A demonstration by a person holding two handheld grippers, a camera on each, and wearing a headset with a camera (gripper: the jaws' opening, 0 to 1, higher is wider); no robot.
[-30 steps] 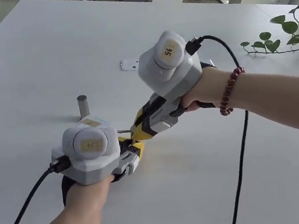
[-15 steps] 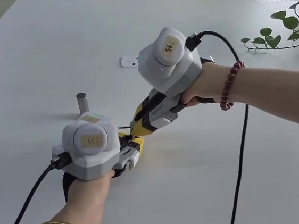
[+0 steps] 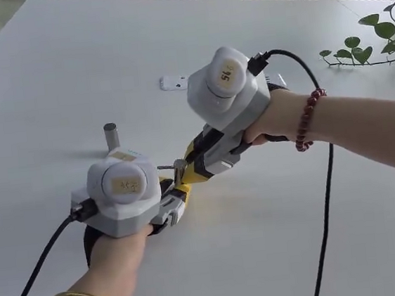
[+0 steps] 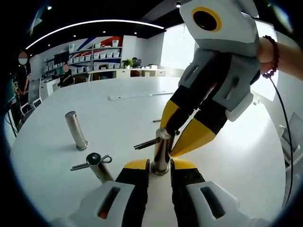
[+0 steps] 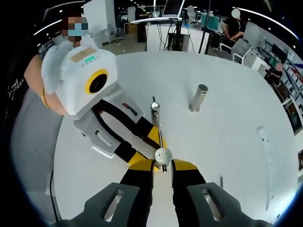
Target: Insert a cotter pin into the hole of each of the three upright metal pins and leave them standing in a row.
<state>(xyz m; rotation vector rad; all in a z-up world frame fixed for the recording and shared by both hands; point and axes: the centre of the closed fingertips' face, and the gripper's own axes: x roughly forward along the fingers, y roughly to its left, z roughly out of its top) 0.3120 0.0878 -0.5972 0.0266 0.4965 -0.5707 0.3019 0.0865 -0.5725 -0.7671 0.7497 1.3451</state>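
Note:
A metal pin (image 4: 161, 151) stands upright with my left gripper (image 4: 160, 165) shut on its base. A cotter pin (image 4: 144, 143) runs through its hole, legs poking out to the left. My right gripper (image 5: 162, 165) is shut on the cotter pin's head, right at the pin's round top (image 5: 162, 154). In the head view the two grippers meet at this pin (image 3: 179, 167). A second pin (image 4: 98, 165) stands at the left with a cotter pin (image 4: 90, 163) through it. A third pin (image 4: 75, 130) stands bare farther off, also seen as the upright pin (image 3: 111, 136) in the head view.
The white table (image 3: 48, 72) stretches wide around the work. A small white flat object (image 3: 173, 83) lies behind the grippers. A leafy plant (image 3: 377, 37) reaches in at the far right. Black cables (image 3: 324, 205) trail from both grippers toward the front edge.
The right gripper has shifted slightly to the right, so the held pin's top now shows between the two grippers. The left gripper has kept its hold.

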